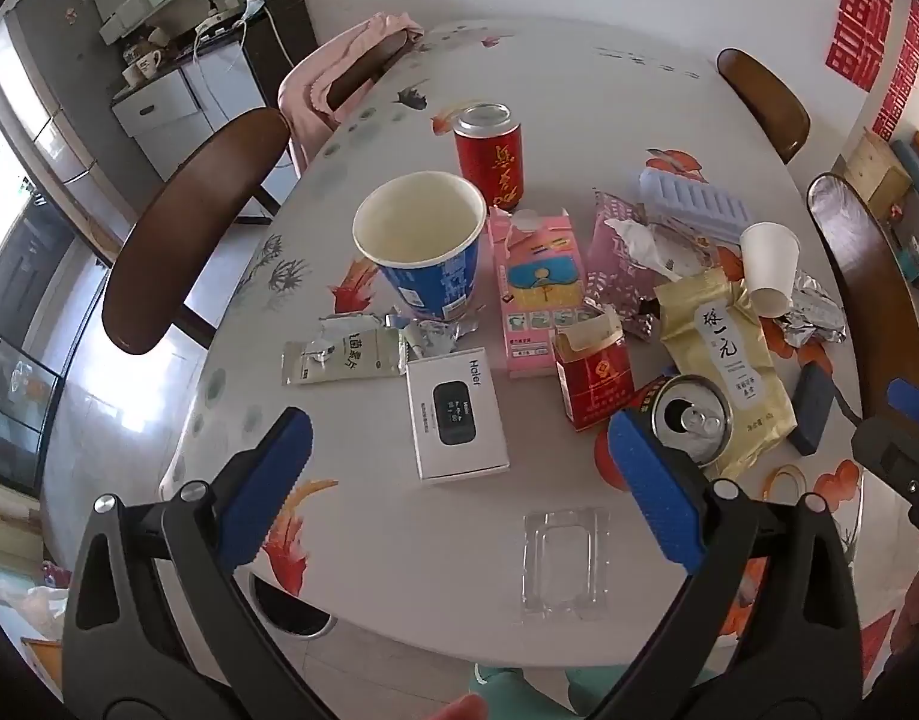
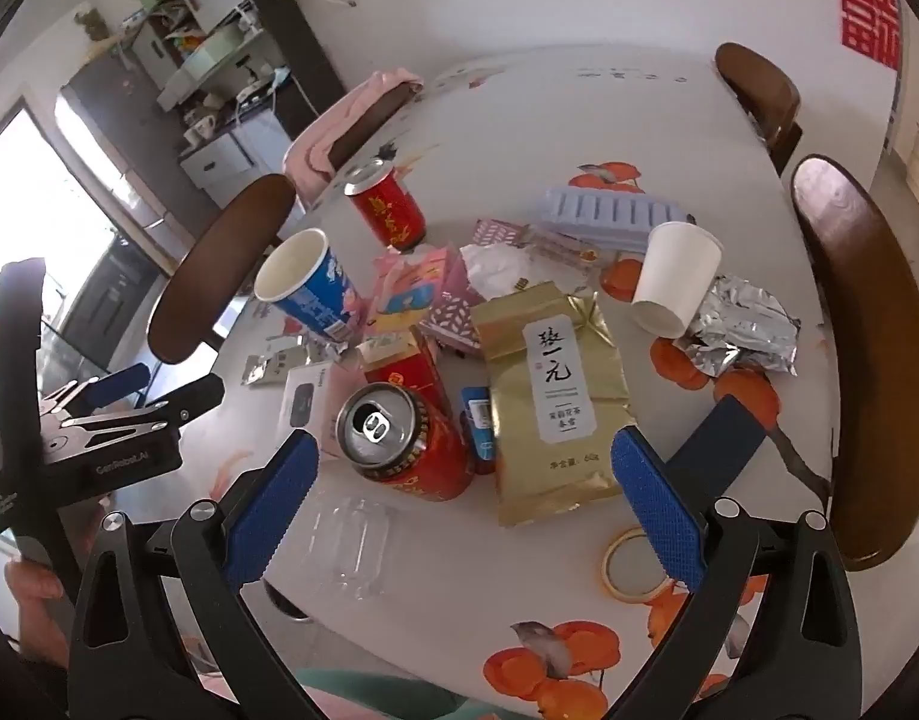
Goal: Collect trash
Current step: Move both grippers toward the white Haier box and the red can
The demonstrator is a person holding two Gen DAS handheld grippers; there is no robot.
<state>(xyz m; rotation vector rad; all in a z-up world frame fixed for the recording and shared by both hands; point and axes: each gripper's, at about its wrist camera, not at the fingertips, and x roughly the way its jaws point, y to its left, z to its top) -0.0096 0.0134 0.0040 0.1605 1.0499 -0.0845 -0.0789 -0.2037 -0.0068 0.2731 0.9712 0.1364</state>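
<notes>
Trash lies mid-table: a blue paper cup [image 1: 420, 240], an upright red can [image 1: 489, 156], a pink carton [image 1: 540, 288], a red cigarette pack [image 1: 594, 375], a gold tea pouch [image 1: 726, 366], a white cup [image 1: 771, 267], crumpled foil [image 1: 816, 312] and a tipped red can [image 1: 690, 417]. My left gripper [image 1: 459, 486] is open and empty above the near table, over a white Haier box [image 1: 456, 411]. My right gripper [image 2: 462, 501] is open and empty, with the tipped red can [image 2: 408, 441] and the gold pouch [image 2: 555, 402] just ahead of its fingers.
A clear glass ashtray [image 1: 567, 564] sits near the front edge. A tape roll [image 2: 633, 564], a lilac ice tray [image 2: 609, 216] and a dark blue block [image 1: 813, 402] also lie on the table. Brown chairs [image 1: 189, 228] ring it. A bin [image 1: 291, 606] stands below.
</notes>
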